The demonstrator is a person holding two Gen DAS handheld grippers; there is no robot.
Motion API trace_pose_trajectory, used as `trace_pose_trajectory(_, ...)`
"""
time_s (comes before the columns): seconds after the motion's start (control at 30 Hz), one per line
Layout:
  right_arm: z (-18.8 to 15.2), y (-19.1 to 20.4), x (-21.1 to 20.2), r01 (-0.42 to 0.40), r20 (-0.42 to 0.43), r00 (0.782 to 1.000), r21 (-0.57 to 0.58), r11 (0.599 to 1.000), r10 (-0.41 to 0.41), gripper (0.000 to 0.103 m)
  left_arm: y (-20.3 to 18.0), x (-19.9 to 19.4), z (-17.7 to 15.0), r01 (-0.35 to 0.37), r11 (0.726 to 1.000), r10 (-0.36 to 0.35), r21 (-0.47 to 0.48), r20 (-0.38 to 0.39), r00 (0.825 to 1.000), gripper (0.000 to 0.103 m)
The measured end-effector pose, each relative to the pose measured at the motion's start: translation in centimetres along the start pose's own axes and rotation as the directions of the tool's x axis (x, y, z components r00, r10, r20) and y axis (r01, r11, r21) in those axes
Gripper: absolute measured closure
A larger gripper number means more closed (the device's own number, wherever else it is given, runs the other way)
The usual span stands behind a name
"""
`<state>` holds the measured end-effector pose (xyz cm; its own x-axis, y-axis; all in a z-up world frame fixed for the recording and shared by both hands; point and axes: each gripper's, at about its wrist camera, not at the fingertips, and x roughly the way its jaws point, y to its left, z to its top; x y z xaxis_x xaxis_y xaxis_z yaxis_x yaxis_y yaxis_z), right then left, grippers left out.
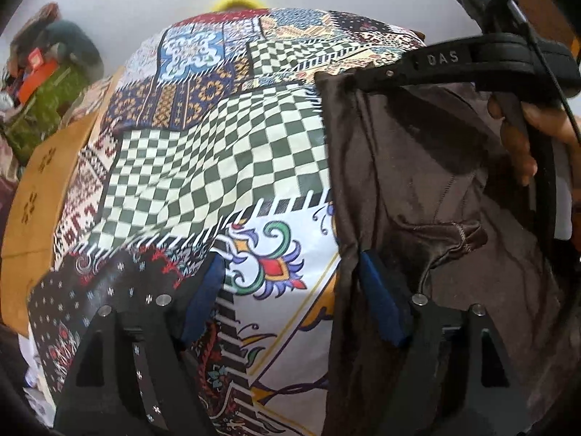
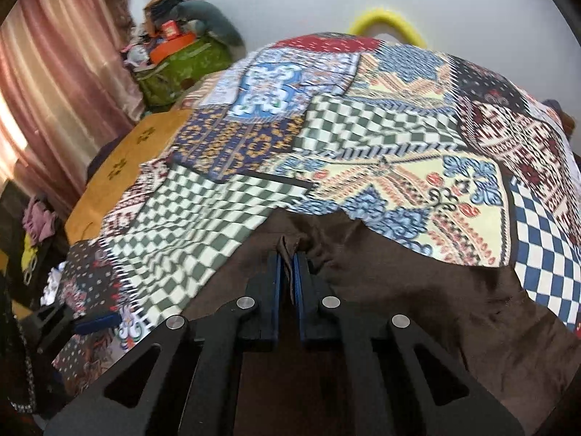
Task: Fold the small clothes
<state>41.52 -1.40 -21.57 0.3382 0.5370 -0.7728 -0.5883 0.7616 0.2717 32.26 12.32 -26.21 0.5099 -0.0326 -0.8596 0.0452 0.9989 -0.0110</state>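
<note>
Both grippers worked over a bed covered with a patchwork sheet (image 1: 203, 152) of checkered and floral panels. Right gripper (image 2: 288, 265) had its two blue-padded fingers pinched tight on a fold at the far edge of a dark brown garment (image 2: 417, 309), which lay spread on the sheet below and to the right of the fingers. In the left wrist view, the left gripper (image 1: 290, 290) was spread wide with nothing between its fingers; its right finger (image 1: 379, 298) sat at the left edge of the brown garment, and its left finger rested over the sheet. That same view showed the right gripper across the top right, with a hand (image 1: 523, 138) wrapped around it. A mustard-coloured cloth (image 2: 123, 167) lay along the left side of the bed, a green bag (image 2: 178, 69) piled with items stood beyond it, and pink curtains (image 2: 54, 72) hung on the far left.
</note>
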Motion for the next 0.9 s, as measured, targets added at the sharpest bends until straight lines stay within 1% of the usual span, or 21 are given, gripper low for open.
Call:
trace_pose_trajectory(0.13,0.0,-0.1,-1.0,0.046,0.026,0.999,0.013,0.999,-0.047,0.097,0.3,-0.3,-0.5,-0.027,1.0,0.027,-0.008,-0.002,1.0,0.024)
trace_pose_trajectory(0.2,0.1,0.1,-1.9,0.139,0.054,0.989,-0.019,0.99,-0.138,0.095,0.4,-0.7,-0.7,-0.045,0.999,0.045,-0.011,-0.005,0.999,0.024)
trace_pose_trajectory(0.23,0.1,0.2,-2.6,0.193,0.071,0.979,-0.032,0.981,-0.19,0.094,0.4,-0.8,-0.7,-0.051,0.999,0.051,-0.012,-0.007,0.999,0.024)
trace_pose_trajectory(0.27,0.2,0.1,-3.2,0.205,0.077,0.976,-0.033,0.978,-0.202,0.093,0.5,-1.0,-0.8,-0.061,0.998,0.06,-0.014,-0.01,0.998,0.025)
trace_pose_trajectory(0.33,0.2,-0.4,-4.5,0.155,0.066,0.986,-0.006,0.988,-0.154,0.093,0.5,-1.6,-0.8,-0.078,0.997,0.078,-0.019,-0.013,0.997,0.025)
trace_pose_trajectory(0.37,0.0,-0.6,-5.1,0.127,0.065,0.99,0.009,0.992,-0.128,0.09,0.5,-2.0,-0.7,-0.081,0.996,0.08,-0.024,-0.008,0.997,0.025)
trace_pose_trajectory(0.43,-0.9,-0.5,-6.4,0.079,0.067,0.995,0.019,0.997,-0.08,0.078,0.6,-3.0,-0.3,-0.08,0.996,0.08,-0.043,0.015,0.997,0.025)
trace_pose_trajectory(0.47,-1.4,-0.2,-6.7,0.073,0.066,0.995,0.012,0.997,-0.074,0.066,0.7,-3.5,-0.1,-0.073,0.996,0.075,-0.055,0.027,0.997,0.025)
trace_pose_trajectory(0.5,-2.1,0.1,-6.9,0.075,0.065,0.995,0.0,0.997,-0.075,0.057,0.6,-3.8,0.2,-0.067,0.996,0.069,-0.065,0.035,0.997,0.025)
trace_pose_trajectory(0.57,-3.5,0.8,-6.8,0.092,0.057,0.994,-0.033,0.995,-0.09,0.055,0.5,-4.3,0.8,-0.042,0.995,0.046,-0.092,0.049,0.998,0.024)
trace_pose_trajectory(0.63,-4.9,1.3,-6.0,0.111,0.018,0.994,-0.068,0.992,-0.11,0.055,0.3,-4.4,1.3,-0.006,0.992,0.012,-0.124,0.051,0.999,0.021)
trace_pose_trajectory(0.7,-6.1,1.4,-5.3,0.126,-0.021,0.992,-0.088,0.988,-0.128,0.055,-0.1,-3.9,1.5,0.005,0.991,0.0,-0.134,0.037,0.999,0.021)
trace_pose_trajectory(0.73,-6.7,1.4,-5.2,0.137,-0.03,0.99,-0.095,0.986,-0.14,0.055,-0.4,-3.8,1.4,-0.003,0.992,0.007,-0.129,0.028,1.0,0.021)
trace_pose_trajectory(0.77,-7.1,1.4,-5.5,0.146,-0.02,0.989,-0.101,0.984,-0.149,0.054,-0.7,-3.5,1.3,-0.013,0.993,0.016,-0.12,0.019,1.0,0.021)
trace_pose_trajectory(0.8,-7.5,1.4,-6.0,0.153,-0.008,0.988,-0.102,0.983,-0.155,0.05,-0.9,-3.3,1.1,-0.027,0.994,0.028,-0.107,0.008,1.0,0.021)
trace_pose_trajectory(0.9,-8.4,0.9,-7.3,0.153,-0.013,0.988,-0.084,0.985,-0.154,0.05,-1.4,-2.8,0.3,-0.088,0.994,0.086,-0.061,-0.029,0.996,0.021)
